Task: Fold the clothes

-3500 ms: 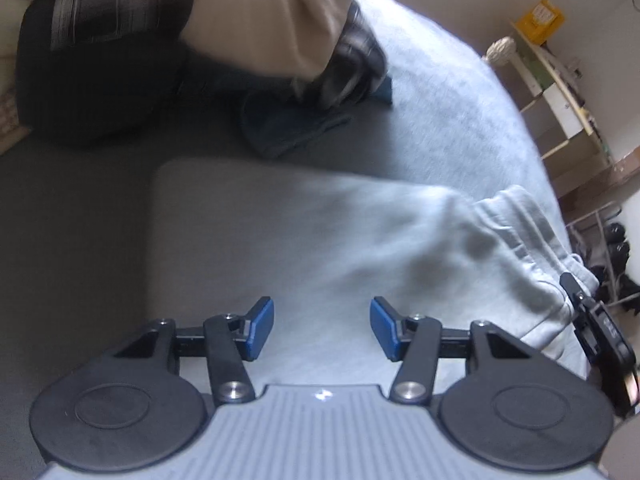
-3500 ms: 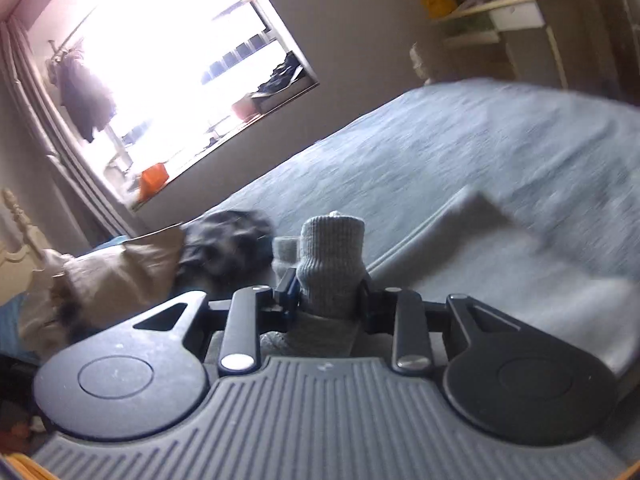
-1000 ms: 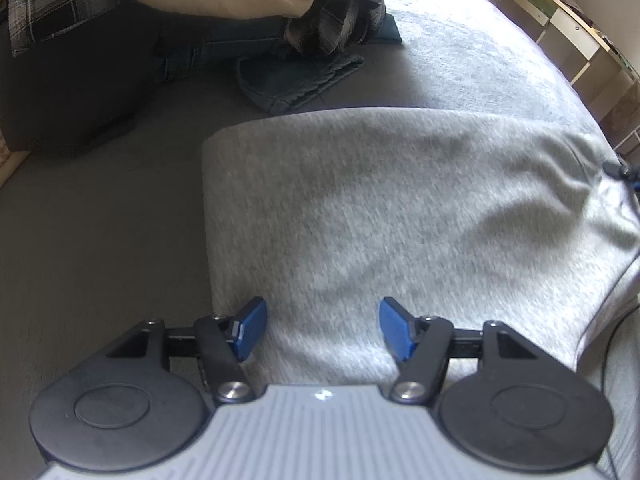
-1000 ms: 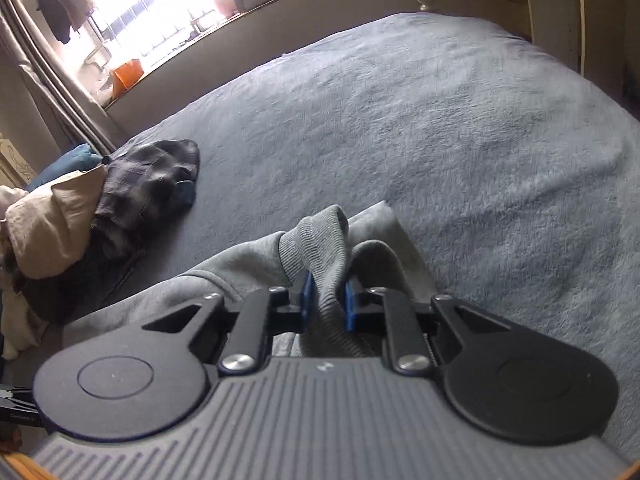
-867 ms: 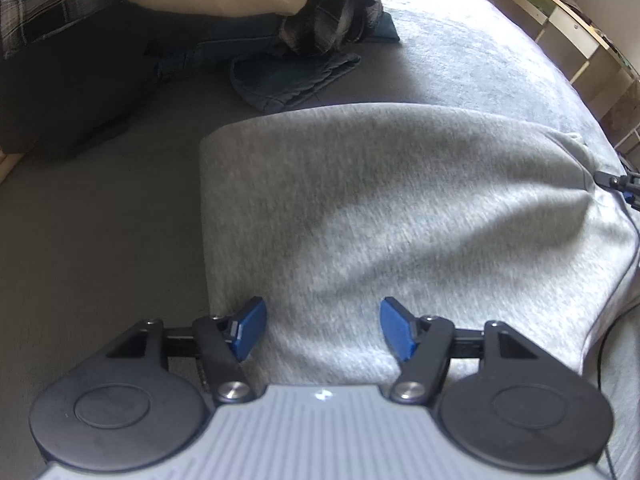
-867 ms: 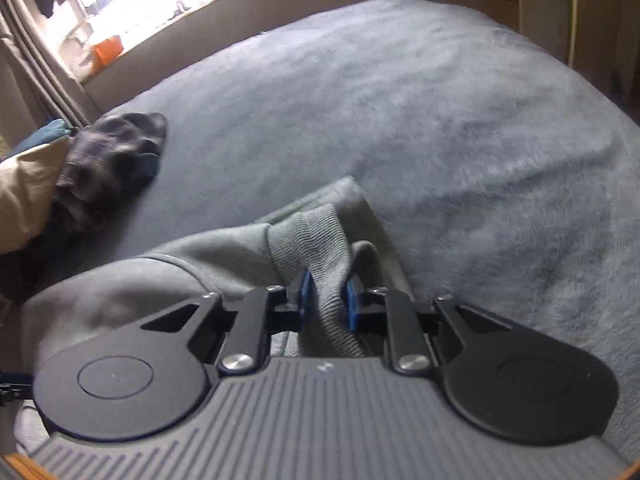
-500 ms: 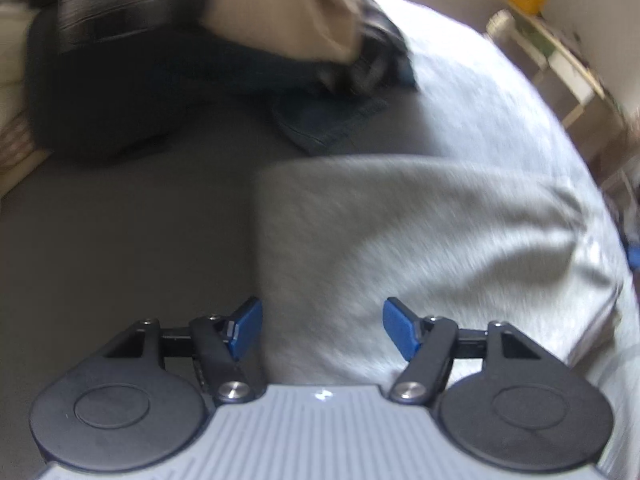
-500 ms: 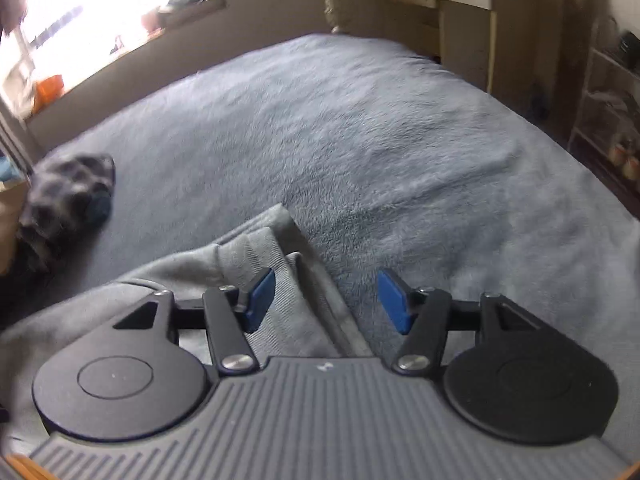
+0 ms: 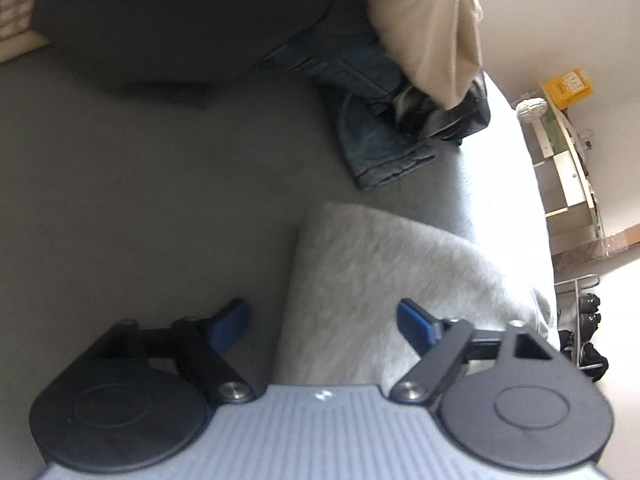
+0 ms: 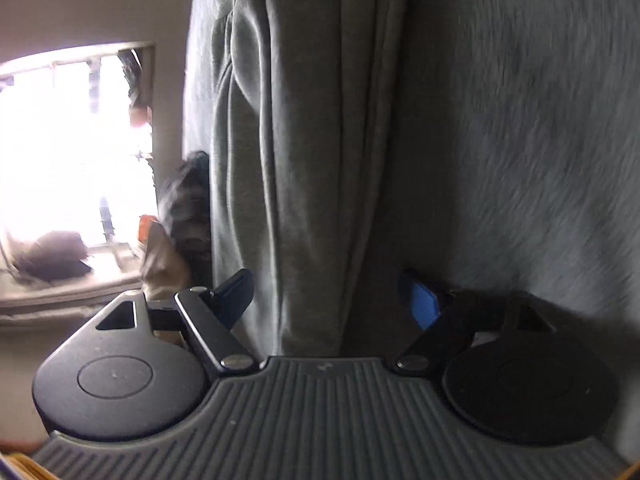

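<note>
Right now your grey sweatshirt point(image 9: 384, 272) lies folded on the bed point(image 9: 140, 200), a soft fleecy knit with a rounded folded corner in the left wrist view; in the right wrist view it point(image 10: 296, 140) runs as long stacked layers with a stitched seam and parallel edge lines, against the fuzzy, brushed grey-blue cover of the bed point(image 10: 520, 120). Beyond the sweatshirt sits a heap of other clothes: a blue denim piece point(image 9: 380, 140) with a hemmed edge, a smooth cream garment point(image 9: 428, 28) draped over it, and a dark bulky mass point(image 9: 180, 20) behind. At the far wall a pale shelf unit point(image 9: 568, 168) carries a yellow box point(image 9: 566, 87) with a white label, its writing too small to read. Your left gripper point(image 9: 322, 322) has its blue-padded fingers point(image 9: 414, 324) spread wide and grips nothing; the sweatshirt's edge lies below the gap between them. Your right gripper point(image 10: 328, 298) is likewise wide apart, empty, with the sweatshirt's folded layers passing between the blue pads; you cannot tell from the frame whether they touch the cloth. A bright window point(image 10: 72, 152) glares at the left of that view.
</note>
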Available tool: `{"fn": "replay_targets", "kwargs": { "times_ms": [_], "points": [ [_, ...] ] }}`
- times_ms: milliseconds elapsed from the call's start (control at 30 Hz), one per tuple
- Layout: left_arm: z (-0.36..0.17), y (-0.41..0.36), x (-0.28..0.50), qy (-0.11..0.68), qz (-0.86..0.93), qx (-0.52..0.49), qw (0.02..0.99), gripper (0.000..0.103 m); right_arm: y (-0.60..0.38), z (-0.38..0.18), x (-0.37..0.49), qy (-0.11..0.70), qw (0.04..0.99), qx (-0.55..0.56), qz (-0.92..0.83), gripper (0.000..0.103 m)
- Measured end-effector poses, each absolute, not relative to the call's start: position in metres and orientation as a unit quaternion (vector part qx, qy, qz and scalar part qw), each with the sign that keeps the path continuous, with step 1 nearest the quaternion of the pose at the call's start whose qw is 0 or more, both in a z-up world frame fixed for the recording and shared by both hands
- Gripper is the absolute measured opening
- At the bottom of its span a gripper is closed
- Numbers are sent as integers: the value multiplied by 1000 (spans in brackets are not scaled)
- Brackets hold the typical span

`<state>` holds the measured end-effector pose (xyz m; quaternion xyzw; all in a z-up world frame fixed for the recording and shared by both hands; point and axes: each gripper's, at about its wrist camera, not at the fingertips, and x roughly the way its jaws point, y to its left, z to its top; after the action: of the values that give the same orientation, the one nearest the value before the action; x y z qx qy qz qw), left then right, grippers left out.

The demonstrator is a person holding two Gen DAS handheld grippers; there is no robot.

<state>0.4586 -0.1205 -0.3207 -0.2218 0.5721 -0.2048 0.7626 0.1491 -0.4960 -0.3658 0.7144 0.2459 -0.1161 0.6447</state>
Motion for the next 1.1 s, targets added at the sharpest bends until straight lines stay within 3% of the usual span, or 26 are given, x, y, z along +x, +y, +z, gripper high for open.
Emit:
{"fn": "replay_targets", "kwargs": {
  "times_ms": [67, 100, 200, 267, 333, 367, 467, 800, 1033, 1100],
  "points": [
    [-321, -124, 460, 573, -200, -230, 761, 63, -484, -369, 157, 241, 634, 728, -100, 82],
    [-323, -127, 461, 577, -203, -235, 755, 50, -477, -372, 163, 247, 625, 736, -86, 82],
    [-325, -140, 464, 584, -188, -229, 756, 41, -456, -374, 182, 279, 623, 727, -70, 82],
    [-325, -147, 461, 582, -173, -218, 764, 28, -450, -373, 192, 283, 627, 722, -72, 79],
    [-321, -149, 460, 579, -158, -220, 769, 16, -446, -373, 200, 292, 625, 720, -84, 45],
    [-318, -150, 459, 576, -153, -224, 771, 14, -444, -373, 204, 301, 619, 719, -95, 22],
    [-308, -145, 454, 567, -156, -235, 774, 11, -437, -367, 203, 297, 621, 716, -118, 16],
    [-285, -61, 440, 554, -190, -240, 774, 10, -376, -323, 195, 296, 641, 698, -121, 12],
    [-271, 77, 424, 547, -124, -193, 805, 11, -251, -324, 218, 387, 615, 686, -50, 12],
    [-276, 98, 423, 555, -106, -161, 810, 15, -240, -320, 226, 422, 622, 658, -34, 14]
  ]
}}
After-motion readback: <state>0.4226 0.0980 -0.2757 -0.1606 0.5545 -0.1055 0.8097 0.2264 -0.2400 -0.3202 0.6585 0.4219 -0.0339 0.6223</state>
